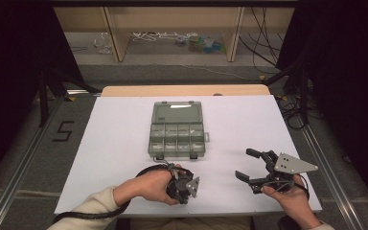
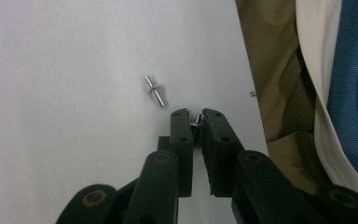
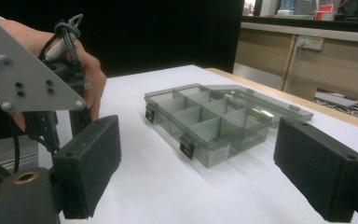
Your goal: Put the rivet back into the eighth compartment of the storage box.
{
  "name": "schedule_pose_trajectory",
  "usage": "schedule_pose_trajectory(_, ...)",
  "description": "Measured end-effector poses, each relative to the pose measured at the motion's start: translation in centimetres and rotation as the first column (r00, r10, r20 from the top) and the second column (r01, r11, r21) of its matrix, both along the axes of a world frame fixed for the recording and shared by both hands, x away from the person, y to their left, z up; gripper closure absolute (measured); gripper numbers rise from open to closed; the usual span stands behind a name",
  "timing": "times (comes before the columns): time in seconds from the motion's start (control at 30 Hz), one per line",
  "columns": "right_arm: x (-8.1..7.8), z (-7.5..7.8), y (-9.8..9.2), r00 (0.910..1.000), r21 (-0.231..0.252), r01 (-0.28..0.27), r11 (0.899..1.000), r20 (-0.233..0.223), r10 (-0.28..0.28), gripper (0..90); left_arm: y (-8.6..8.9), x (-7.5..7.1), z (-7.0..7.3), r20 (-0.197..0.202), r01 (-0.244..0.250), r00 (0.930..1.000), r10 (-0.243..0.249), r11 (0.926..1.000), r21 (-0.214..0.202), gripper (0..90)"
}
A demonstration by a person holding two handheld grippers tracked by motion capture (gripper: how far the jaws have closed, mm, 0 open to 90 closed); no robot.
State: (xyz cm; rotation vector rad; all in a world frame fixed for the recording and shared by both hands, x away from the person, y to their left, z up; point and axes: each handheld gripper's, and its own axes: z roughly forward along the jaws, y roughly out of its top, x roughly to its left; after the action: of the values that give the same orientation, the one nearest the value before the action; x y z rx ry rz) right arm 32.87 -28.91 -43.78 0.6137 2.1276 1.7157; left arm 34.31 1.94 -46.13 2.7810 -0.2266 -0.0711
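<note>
On white table (image 1: pixel 115 143), open compartment box (image 1: pixel 177 134), left tool (image 2: pixel 195 116) pinching small metal pin (image 2: pixel 198 118), right tool (image 1: pixel 249 165) wide open, holding nothing.

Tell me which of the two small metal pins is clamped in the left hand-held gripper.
The pin pinched between the left hand-held gripper tips; the other pin lies free on the white table, just beyond.

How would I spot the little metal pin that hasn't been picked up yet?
Start at the white table, on the near side by the person's left hand. Just beyond the tips of the left tongs lies the loose metal pin, flat on the white surface. The other pin is pinched between those tongs; this one is touching nothing else.
</note>
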Motion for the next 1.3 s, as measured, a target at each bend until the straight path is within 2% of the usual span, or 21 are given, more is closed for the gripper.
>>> schedule_pose_trajectory(0.17, 0.0, 0.0, 0.0, 1.0000, -0.001, 0.000, 1.000, -0.001, 0.000, 15.8, 0.2, 0.3, 0.4, 0.014, -0.016, 0.9998, 0.017, 0.9992, -0.038, 82.1)
schedule_pose_trajectory(0.2, 0.0, 0.0, 0.0, 1.0000, 0.000, -0.003, 1.000, -0.001, 0.003, 15.8, 0.3, 0.4, 0.6, 0.021, -0.005, 0.9998, 0.005, 0.9994, -0.033, 82.1)
schedule_pose_trajectory(0.33, 0.0, 0.0, 0.0, 1.0000, 0.001, -0.004, 1.000, -0.004, 0.004, 15.8, 0.5, 0.7, 1.1, 0.038, -0.027, 0.9988, 0.029, 0.9974, -0.068, 82.1)
schedule_pose_trajectory(0.37, 0.2, 0.0, 0.0, 0.9995, 0.001, -0.003, 1.000, 0.031, 0.003, 15.8, 0.6, 0.8, 1.2, 0.046, -0.023, 0.9986, 0.026, 0.9973, -0.070, 82.1)
schedule_pose_trajectory(0.43, 0.0, 0.0, 0.0, 1.0000, -0.001, -0.003, 1.000, -0.005, 0.003, 15.8, 0.7, 1.0, 1.4, 0.052, -0.030, 0.9981, 0.034, 0.9965, -0.078, 82.1)
schedule_pose_trajectory(0.47, 0.0, 0.0, 0.0, 1.0000, 0.001, -0.004, 1.000, -0.003, 0.004, 15.8, 0.7, 0.9, 1.4, 0.047, -0.046, 0.9976, 0.051, 0.9943, -0.096, 82.1)
schedule_pose_trajectory(0.67, 0.0, 0.0, 0.0, 1.0000, 0.000, -0.003, 1.000, -0.007, 0.003, 15.8, 1.1, 1.3, 2.0, 0.065, -0.051, 0.9961, 0.059, 0.9921, -0.114, 82.1)
schedule_pose_trajectory(0.7, 0.2, 0.0, 0.0, 0.9996, 0.001, -0.003, 1.000, 0.030, 0.003, 15.8, 1.1, 1.4, 2.0, 0.065, -0.052, 0.9961, 0.060, 0.9916, -0.119, 82.1)
schedule_pose_trajectory(0.73, 0.2, 0.0, 0.0, 0.9997, 0.003, -0.003, 1.000, 0.023, 0.003, 15.8, 1.1, 1.4, 2.0, 0.065, -0.055, 0.9959, 0.063, 0.9908, -0.124, 82.1)
schedule_pose_trajectory(0.77, 0.0, 0.0, 0.0, 1.0000, -0.001, -0.003, 1.000, -0.006, 0.003, 15.7, 1.1, 1.4, 2.1, 0.070, -0.055, 0.9955, 0.064, 0.9907, -0.124, 82.1)
schedule_pose_trajectory(0.97, 0.0, 0.0, 0.0, 1.0000, 0.000, -0.004, 1.000, -0.007, 0.004, 15.8, 1.3, 1.6, 2.3, 0.073, -0.066, 0.9944, 0.076, 0.9882, -0.138, 82.1)
schedule_pose_trajectory(1.0, 0.0, -0.1, 0.0, 1.0000, 0.010, -0.003, 1.000, 0.002, 0.003, 15.8, 1.3, 1.6, 2.3, 0.074, -0.070, 0.9940, 0.081, 0.9874, -0.142, 82.1)
schedule_pose_trajectory(1.03, 0.2, -0.1, 0.0, 0.9994, 0.011, -0.003, 1.000, 0.034, 0.003, 15.8, 1.3, 1.7, 2.3, 0.074, -0.070, 0.9940, 0.081, 0.9873, -0.143, 82.1)
schedule_pose_trajectory(1.3, 0.3, -0.1, 0.0, 0.9993, 0.018, -0.009, 1.000, 0.036, 0.008, 15.8, 1.5, 2.0, 2.5, 0.082, -0.084, 0.9918, 0.099, 0.9822, -0.168, 82.1)
